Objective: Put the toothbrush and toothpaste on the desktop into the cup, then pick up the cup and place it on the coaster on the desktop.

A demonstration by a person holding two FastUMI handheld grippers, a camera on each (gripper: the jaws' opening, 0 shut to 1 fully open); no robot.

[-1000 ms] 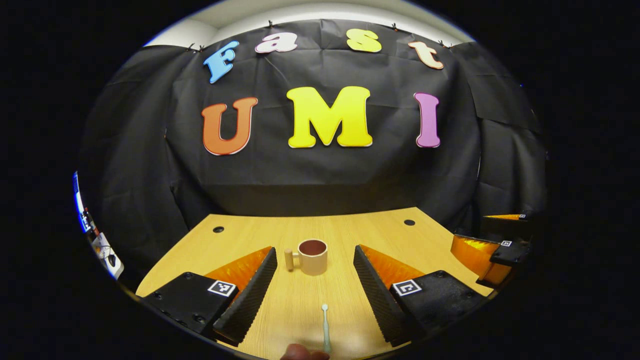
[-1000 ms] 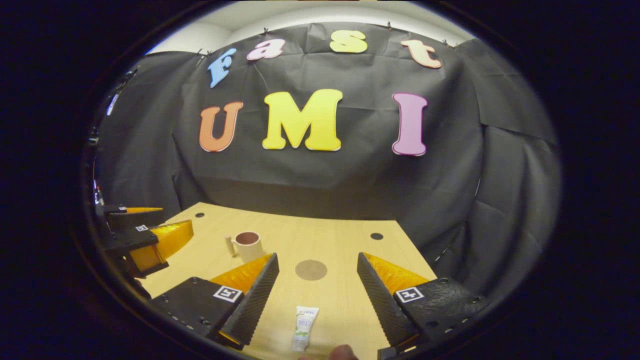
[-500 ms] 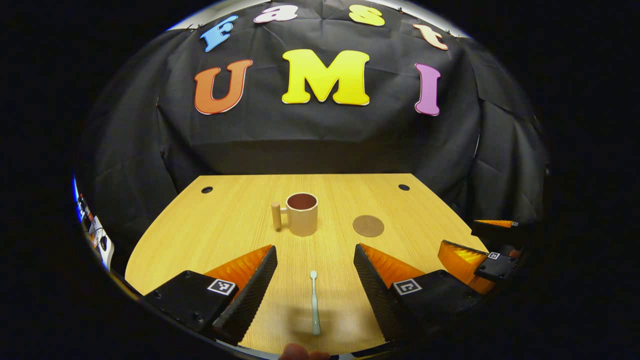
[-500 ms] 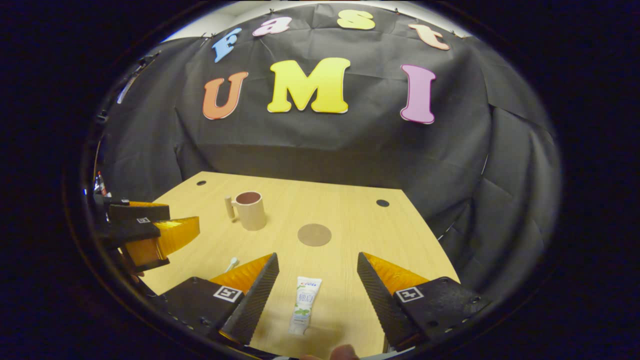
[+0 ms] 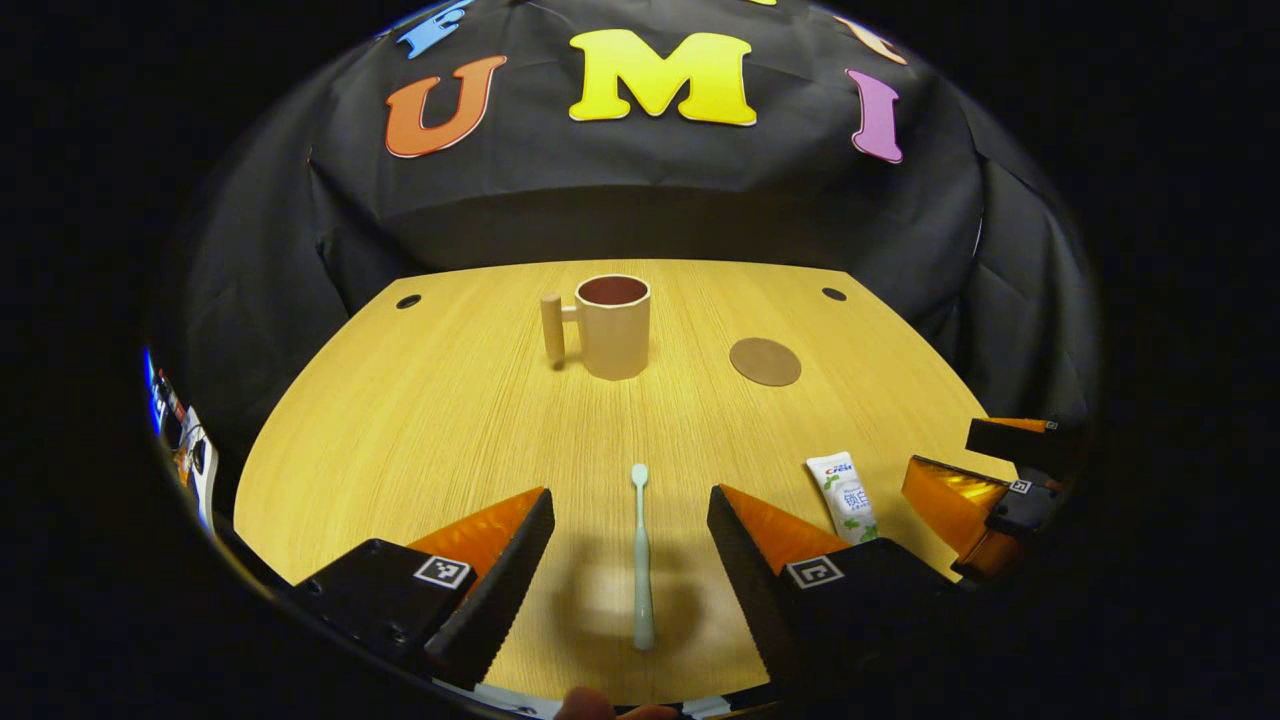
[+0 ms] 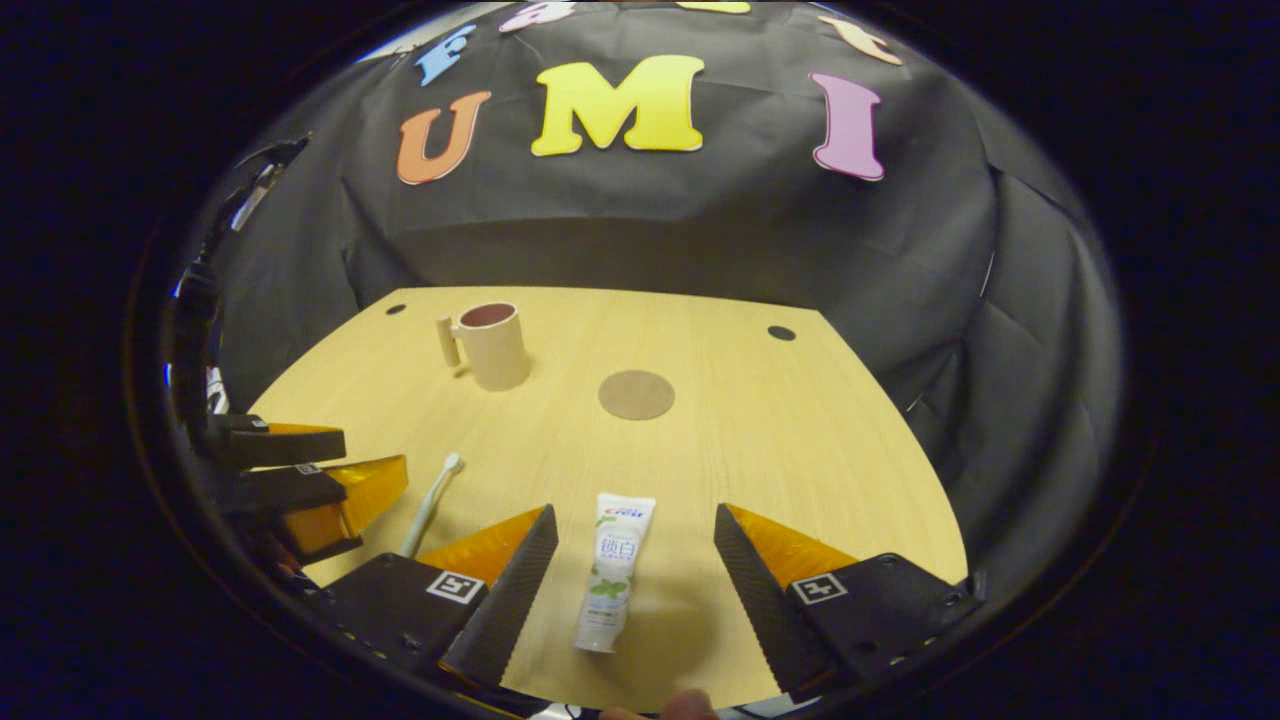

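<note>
While the wooden desktop (image 5: 420, 420) bears the mug-shaped cup (image 5: 612, 325) at its far middle and the round coaster (image 5: 765, 361) just right, the wide-spread left gripper (image 5: 630, 560) straddles the toothbrush (image 5: 641, 555); the right gripper (image 6: 635, 575), equally wide, straddles the toothpaste tube (image 6: 613, 570).

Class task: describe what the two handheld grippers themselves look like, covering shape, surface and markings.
The left gripper and right gripper look alike: two wedge-shaped fingers with ribbed, saw-toothed inner faces, mounted on blocky bases with visible screws. Each base carries a small square black-and-white marker tag.
</note>
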